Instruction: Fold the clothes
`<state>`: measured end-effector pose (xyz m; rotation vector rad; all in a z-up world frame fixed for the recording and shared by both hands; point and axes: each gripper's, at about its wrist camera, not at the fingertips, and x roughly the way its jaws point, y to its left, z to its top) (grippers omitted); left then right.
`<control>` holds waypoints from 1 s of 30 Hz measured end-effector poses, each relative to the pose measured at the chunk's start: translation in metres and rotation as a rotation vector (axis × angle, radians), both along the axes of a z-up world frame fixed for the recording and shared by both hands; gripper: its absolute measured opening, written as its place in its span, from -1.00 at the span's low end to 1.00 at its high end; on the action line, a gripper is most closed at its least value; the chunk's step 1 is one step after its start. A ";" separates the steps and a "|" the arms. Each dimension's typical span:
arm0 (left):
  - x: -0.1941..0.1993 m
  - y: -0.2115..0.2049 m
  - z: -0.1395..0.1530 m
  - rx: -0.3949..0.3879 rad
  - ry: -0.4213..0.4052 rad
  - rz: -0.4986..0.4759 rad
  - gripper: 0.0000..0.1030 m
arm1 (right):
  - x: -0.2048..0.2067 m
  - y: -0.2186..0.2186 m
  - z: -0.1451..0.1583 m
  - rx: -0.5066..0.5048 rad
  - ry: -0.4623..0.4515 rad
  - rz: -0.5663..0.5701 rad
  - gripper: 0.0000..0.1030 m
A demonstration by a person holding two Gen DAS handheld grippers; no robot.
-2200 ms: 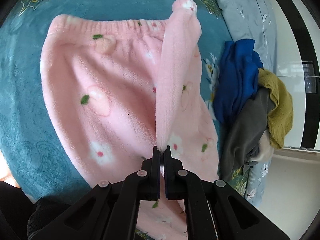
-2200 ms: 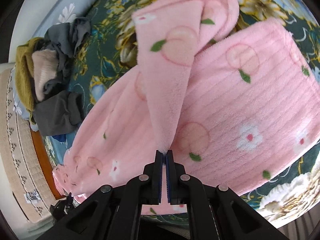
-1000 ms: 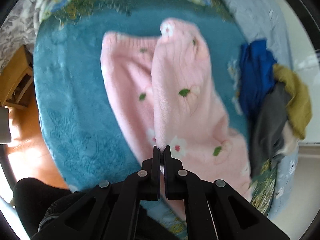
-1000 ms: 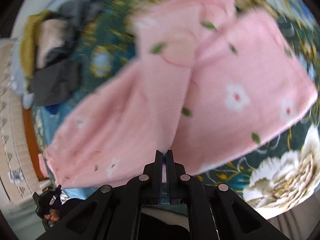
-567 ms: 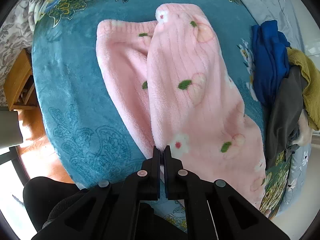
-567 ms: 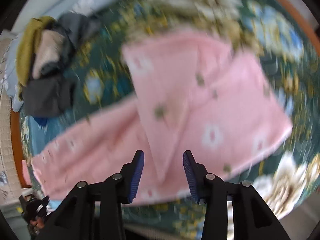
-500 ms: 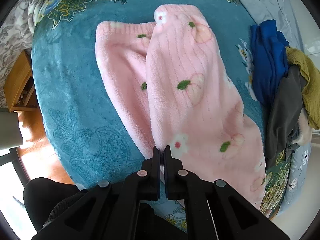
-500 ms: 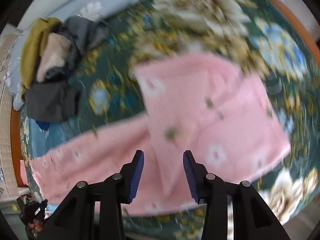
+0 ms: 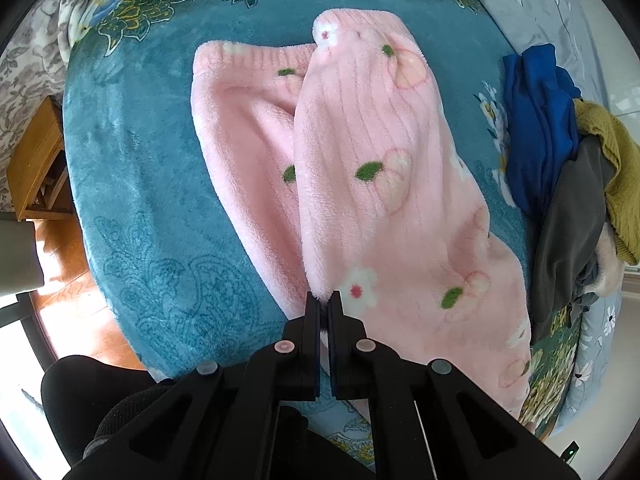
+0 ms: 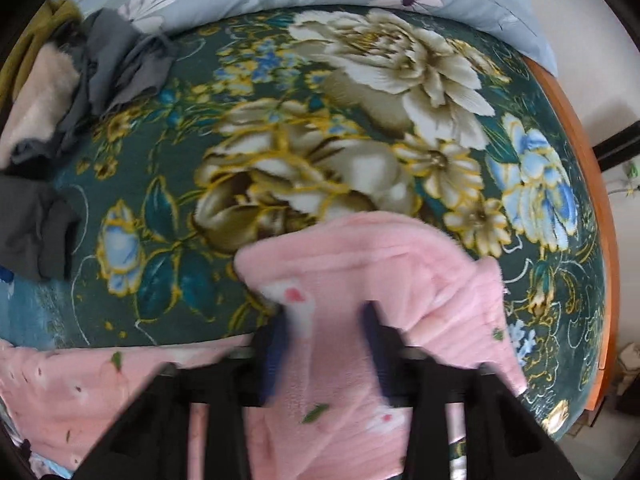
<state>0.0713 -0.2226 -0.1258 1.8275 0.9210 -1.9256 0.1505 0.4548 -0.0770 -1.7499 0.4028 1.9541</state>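
We see pink pants point(image 9: 360, 168) flat on bed point(image 9: 140, 200), one half lying over other, waistband far, long axis running from left tongs point(image 9: 324, 300) away and rightward toward clothes pile point(image 9: 568, 184). Left tongs pressed together, pinching near fabric edge; left is nearer arm. Right tongs point(image 10: 326, 340) spread wide, hovering over folded end point(image 10: 360, 264), pinching nothing. Fabric fleecy, thick, peach and flower print; likely soft, holds fold loosely.

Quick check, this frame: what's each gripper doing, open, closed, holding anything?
Left gripper: closed, pinching an edge of the pink fleece pants.
Right gripper: open, fingers apart over the pants, holding nothing.
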 end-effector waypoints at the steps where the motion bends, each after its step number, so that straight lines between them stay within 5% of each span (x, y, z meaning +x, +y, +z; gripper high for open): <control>1: 0.000 0.000 0.000 0.005 0.003 0.000 -0.95 | 0.005 0.010 0.009 -0.034 0.025 -0.034 -0.91; 3: 0.000 0.000 0.001 0.012 0.013 -0.002 -0.95 | 0.018 0.031 0.034 -0.106 0.098 -0.101 -0.92; 8: 0.003 -0.002 0.005 0.046 0.056 0.006 -0.95 | 0.104 0.089 0.119 -0.243 0.547 -0.166 -0.92; 16: -0.005 0.008 0.010 0.043 0.079 -0.036 -0.95 | 0.204 0.120 -0.025 -0.347 0.242 -0.524 -0.92; 24: 0.000 0.010 0.013 0.037 0.075 -0.029 -0.95 | 0.195 0.131 0.010 -0.346 0.350 -0.471 -0.92; 30: 0.000 0.019 0.019 0.031 0.090 -0.099 -0.95 | 0.204 0.139 0.056 -0.203 0.436 -0.412 -1.00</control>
